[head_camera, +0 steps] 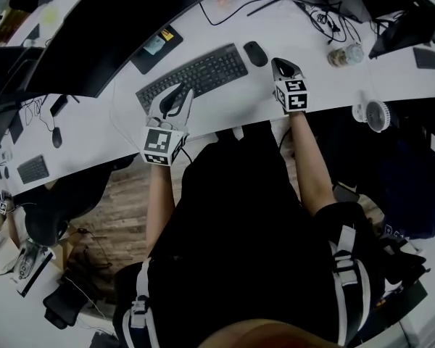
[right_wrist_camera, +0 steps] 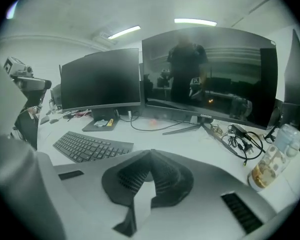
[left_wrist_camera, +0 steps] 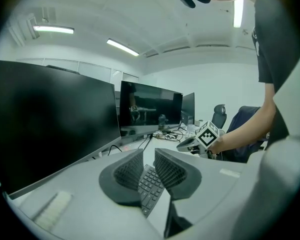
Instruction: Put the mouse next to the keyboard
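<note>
From the head view, the mouse (head_camera: pixel 255 53) lies on the white desk (head_camera: pixel 94 129) just beside the right end of the keyboard (head_camera: pixel 196 75), apart from it by a thin strip of bare desk, with nothing holding it. My right gripper (head_camera: pixel 285 69) sits near the mouse, on the side towards me, and does not touch it. In its own view the two jaws are pressed together tip to tip with nothing between them. My left gripper (head_camera: pixel 172 101) hangs over the near left part of the keyboard. Its jaws stand only narrowly apart, and through the slit I see keys below, so it grips nothing either. I judge that the placing step is as good as done: the mouse already has its spot beside the keyboard, and both tools are empty. What remains, as I read it, is to draw both grippers back towards me and off the desk. The right one needs the most care, since it is close enough to the mouse that a careless swing could knock it out of place. The left one must clear the keyboard without dragging across the keys.
</note>
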### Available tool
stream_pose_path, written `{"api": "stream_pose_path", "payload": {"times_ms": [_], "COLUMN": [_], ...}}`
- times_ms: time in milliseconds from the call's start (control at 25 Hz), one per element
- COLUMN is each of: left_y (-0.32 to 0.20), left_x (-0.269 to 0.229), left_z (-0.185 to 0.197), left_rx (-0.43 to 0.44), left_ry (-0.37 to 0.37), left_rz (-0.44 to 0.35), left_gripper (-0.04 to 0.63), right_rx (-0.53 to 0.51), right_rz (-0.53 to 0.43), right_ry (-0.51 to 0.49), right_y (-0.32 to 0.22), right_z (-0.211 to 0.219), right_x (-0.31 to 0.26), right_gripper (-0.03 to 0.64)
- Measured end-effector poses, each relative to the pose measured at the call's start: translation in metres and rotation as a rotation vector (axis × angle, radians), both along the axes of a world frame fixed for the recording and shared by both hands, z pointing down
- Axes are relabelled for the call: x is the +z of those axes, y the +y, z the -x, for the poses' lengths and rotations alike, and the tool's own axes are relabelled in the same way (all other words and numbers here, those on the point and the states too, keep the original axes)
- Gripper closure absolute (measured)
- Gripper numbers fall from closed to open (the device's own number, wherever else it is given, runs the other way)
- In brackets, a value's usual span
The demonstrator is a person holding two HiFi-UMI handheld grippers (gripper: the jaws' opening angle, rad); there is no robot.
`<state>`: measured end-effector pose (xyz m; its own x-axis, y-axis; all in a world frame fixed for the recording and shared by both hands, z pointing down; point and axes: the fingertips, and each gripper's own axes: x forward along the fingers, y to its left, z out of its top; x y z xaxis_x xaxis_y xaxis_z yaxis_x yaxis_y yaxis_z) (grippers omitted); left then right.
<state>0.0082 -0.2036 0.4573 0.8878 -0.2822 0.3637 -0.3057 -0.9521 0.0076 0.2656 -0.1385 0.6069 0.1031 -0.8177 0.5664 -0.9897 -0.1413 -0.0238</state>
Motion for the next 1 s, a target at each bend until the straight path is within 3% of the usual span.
{"api": "stream_pose_path", "payload": {"times_ms": [480, 1000], "left_y": [0.002, 0.008], "left_x": [-0.003, -0.006], "left_z": [0.0, -0.005], "left_rx": [0.035, 0.078], "left_ry": [0.015, 0.042], "left_rz": [-0.003, 0.004], "left_gripper": [0.595, 0.595], "right_rx": [-0.042, -0.086], "right_rz": [-0.047, -0.09], "right_ry": [0.023, 0.057], "right_y": [0.022, 0.03], "right_z": [0.032, 0.049], "right_x": [-0.024, -0.045], "right_gripper": [0.615, 0.615]}}
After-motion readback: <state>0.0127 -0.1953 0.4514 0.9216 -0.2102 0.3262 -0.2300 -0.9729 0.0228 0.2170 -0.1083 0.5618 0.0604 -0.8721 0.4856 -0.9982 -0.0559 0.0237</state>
